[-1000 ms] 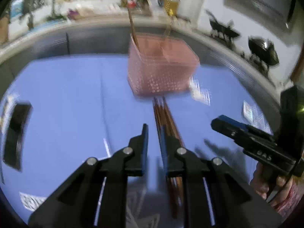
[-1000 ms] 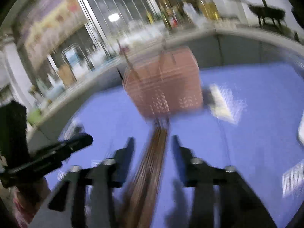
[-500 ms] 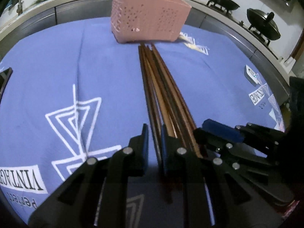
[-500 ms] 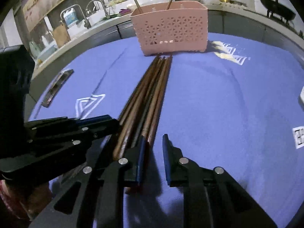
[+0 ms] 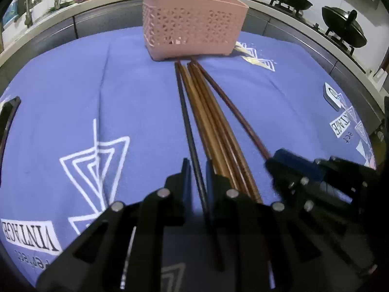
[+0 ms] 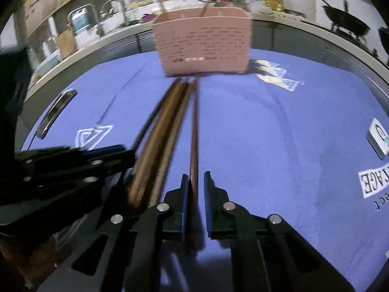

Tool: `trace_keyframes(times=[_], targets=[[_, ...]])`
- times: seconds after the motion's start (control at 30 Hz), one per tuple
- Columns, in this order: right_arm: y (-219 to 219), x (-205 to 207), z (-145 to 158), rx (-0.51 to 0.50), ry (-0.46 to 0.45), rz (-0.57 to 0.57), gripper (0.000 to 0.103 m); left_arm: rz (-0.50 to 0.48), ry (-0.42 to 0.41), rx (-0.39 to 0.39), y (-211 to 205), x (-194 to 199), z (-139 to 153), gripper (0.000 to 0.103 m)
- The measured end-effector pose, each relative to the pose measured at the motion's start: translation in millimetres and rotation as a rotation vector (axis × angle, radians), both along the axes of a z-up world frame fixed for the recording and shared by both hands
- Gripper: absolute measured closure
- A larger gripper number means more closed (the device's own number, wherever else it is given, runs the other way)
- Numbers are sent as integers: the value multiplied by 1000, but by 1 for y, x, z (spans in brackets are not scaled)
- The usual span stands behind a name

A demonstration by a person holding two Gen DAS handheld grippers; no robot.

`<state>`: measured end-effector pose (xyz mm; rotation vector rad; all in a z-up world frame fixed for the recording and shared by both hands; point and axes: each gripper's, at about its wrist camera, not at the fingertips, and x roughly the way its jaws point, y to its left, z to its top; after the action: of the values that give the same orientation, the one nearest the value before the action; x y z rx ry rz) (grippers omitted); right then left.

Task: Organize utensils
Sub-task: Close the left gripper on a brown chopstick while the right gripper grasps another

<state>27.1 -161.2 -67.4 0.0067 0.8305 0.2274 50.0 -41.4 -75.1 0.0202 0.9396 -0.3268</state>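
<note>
Several wooden chopsticks (image 5: pixel 214 126) (image 6: pixel 160 131) lie in a bundle on the blue cloth, tips toward a pink perforated basket (image 5: pixel 194 24) (image 6: pixel 204 43) that holds a few utensils. My left gripper (image 5: pixel 197 172) (image 6: pixel 116 153) is low over the near ends, its narrow jaws around the dark chopstick (image 5: pixel 187 121) at the bundle's left side. My right gripper (image 6: pixel 196 182) (image 5: pixel 274 163) is closing on a reddish-brown chopstick (image 6: pixel 194 126) (image 5: pixel 238 114). That stick lies against one pad and is splayed off from the bundle.
The blue printed cloth (image 5: pixel 73 97) covers the table. A flat dark device (image 5: pixel 7 119) (image 6: pixel 56 112) lies near its left edge and a small white object (image 5: pixel 333 96) (image 6: pixel 379 138) near the right edge. Black woks (image 5: pixel 289 2) sit on a stove behind; a sink counter runs along the back left.
Both grippers have sunk toward the chopsticks' near ends. The right jaws have narrowed around the reddish-brown chopstick, which has swung apart from the bundle. The left jaws' gap looks unchanged.
</note>
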Motion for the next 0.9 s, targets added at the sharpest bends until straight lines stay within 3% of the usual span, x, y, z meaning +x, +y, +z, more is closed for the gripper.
trace_keyframes(times=[0.2, 0.23, 0.53, 0.7, 0.8, 0.9], targets=[[0, 2, -1, -14, -3, 11, 93, 5, -29, 77, -11, 5, 0, 91], [0, 2, -1, -9, 0, 20, 96, 5, -32, 79, -11, 6, 0, 96], [-36, -23, -1, -14, 62, -7, 96, 39, -23, 41, 41, -11, 0, 97], [-47, -38, -1, -4, 90, 13, 95, 83, -4, -43, 74, -22, 0, 95], [-41, -21, 2, -18, 110, 34, 94, 93, 12, -42, 69, -9, 3, 89], [-36, 9, 6, 12, 134, 54, 94, 96, 22, -35, 55, 9, 7, 76]])
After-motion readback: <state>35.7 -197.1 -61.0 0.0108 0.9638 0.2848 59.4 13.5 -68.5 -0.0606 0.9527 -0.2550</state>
